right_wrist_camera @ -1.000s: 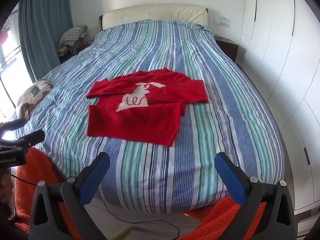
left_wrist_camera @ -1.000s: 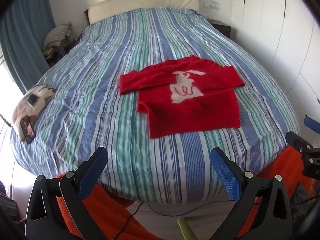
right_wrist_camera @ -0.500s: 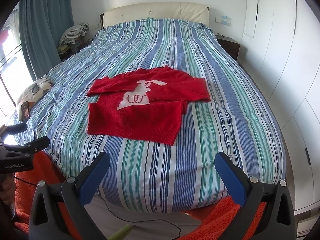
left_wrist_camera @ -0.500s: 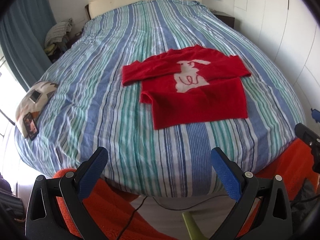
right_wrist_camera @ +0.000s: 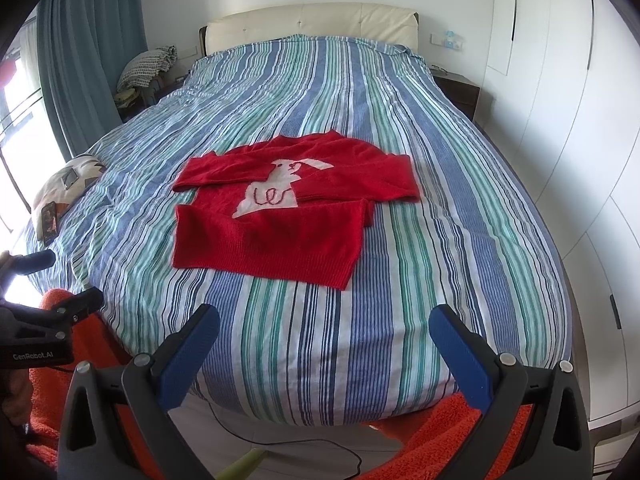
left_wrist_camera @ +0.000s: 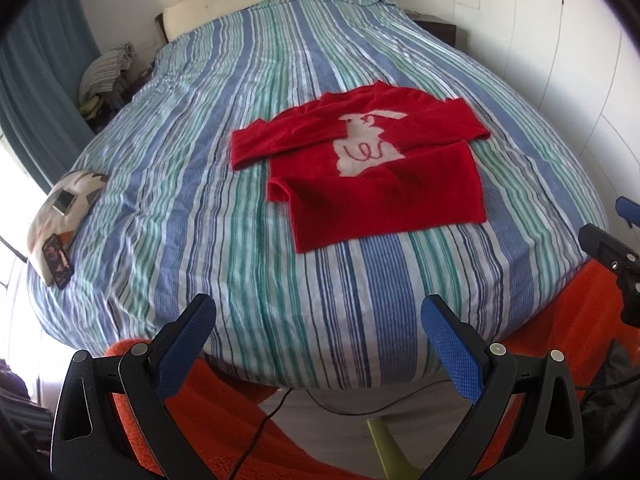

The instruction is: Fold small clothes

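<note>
A small red sweater (left_wrist_camera: pixel 384 196) with a white animal figure lies flat on the striped bed, both sleeves folded across its chest. It also shows in the right wrist view (right_wrist_camera: pixel 280 224). My left gripper (left_wrist_camera: pixel 318 332) is open and empty, held above the foot of the bed, well short of the sweater. My right gripper (right_wrist_camera: pixel 324 340) is open and empty too, also over the foot edge. Each gripper shows at the edge of the other's view: the right gripper (left_wrist_camera: pixel 612 248) and the left gripper (right_wrist_camera: pixel 44 312).
The bed (left_wrist_camera: pixel 224 184) has a blue, green and white striped cover. A patterned cushion (left_wrist_camera: pixel 60 216) with a phone and a card lies at its left edge. White wardrobes (right_wrist_camera: pixel 560 120) stand to the right, a curtain (right_wrist_camera: pixel 80 60) to the left. An orange rug (right_wrist_camera: pixel 440 432) and a cable (left_wrist_camera: pixel 256 432) lie below.
Both grippers have moved a little closer to the bed and tilted down, so the sweater sits lower and larger in view. Both stay open. The sweater has not moved.
</note>
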`<state>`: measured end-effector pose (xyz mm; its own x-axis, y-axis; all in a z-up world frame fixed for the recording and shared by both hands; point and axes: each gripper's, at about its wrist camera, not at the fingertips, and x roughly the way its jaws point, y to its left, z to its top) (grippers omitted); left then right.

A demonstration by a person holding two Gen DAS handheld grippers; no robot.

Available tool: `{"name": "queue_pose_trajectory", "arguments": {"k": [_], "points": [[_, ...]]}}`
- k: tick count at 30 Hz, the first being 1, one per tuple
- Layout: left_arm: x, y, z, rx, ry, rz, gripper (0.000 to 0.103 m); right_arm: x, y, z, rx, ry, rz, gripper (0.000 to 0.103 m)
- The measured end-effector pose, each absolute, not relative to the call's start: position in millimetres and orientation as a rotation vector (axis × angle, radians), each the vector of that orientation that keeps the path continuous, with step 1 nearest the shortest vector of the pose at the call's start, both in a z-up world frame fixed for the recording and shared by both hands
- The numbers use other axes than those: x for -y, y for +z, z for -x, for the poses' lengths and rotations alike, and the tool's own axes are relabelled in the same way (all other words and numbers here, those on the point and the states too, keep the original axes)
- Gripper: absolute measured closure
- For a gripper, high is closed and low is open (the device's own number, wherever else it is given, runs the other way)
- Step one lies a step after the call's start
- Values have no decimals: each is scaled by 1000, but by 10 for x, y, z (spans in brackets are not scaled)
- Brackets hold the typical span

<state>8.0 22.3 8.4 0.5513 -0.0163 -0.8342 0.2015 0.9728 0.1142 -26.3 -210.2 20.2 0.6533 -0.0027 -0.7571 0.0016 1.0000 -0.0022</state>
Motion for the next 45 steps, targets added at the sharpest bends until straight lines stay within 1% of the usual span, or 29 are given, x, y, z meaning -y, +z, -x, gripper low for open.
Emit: {"name": "queue_pose_trajectory", "arguments": {"k": [5,10,14,17,36,40,45], "points": [[-230,60,-68,-960,-105,-204,1,2111,195,263,-858,-1,5,0],[-255,-33,-44,-992,-109,-219,1,2108,182,267,-859,-7,2,0],[-274,-114,-60,-1051,-144,-155,1,2116,176,261,-860,-6,2,0],[-259,-207,-104,-1110,-157,-166,1,2121,160,249,-863,-4,5,0],[-552,-50,-237,-1014,-36,-115,1,2107,124,218,-861,-32,17,0],[-621,-119,-306,-1029,-17,-107,1,2122,113,240,-846,-40,8,0],[-705,-352,-607,-1026,-40,-42,1,2246,-116,102,-812,-7,-16,0]]}}
